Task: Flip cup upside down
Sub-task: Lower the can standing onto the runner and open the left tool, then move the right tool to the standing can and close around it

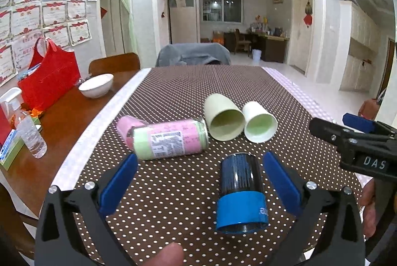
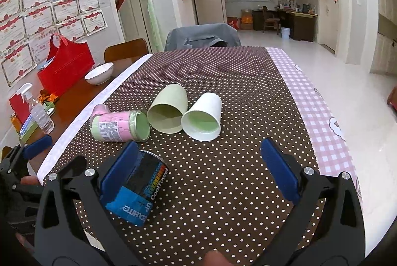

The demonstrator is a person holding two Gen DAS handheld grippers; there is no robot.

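Cups on the polka-dot tablecloth [image 1: 188, 92] all lie on their sides; none is flipped yet, so the whole task is left as far as these views show.

Left wrist view: your left gripper [image 1: 199, 181] is spread wide and holds nothing. The dark can with the blue band [image 1: 239, 194] lies between its fingers, nearer the right one, mouth toward the camera, touching neither. At 12 o'clock from it lie the pale green cup [image 1: 224, 117] and the white cup [image 1: 259, 125], side by side and touching, mouths facing you. At 10 o'clock lies the pink-and-green jar [image 1: 171, 140], with a pink cup [image 1: 126, 127] behind it.

Right wrist view: your right gripper [image 2: 198, 169] is also wide and empty. The dark can sits against its left finger [image 2: 119, 171]; actual contact is unclear. The white cup lies at 12 o'clock, well ahead.

Which cup you mean to turn cannot be told; grasping, lifting and inverting all remain.
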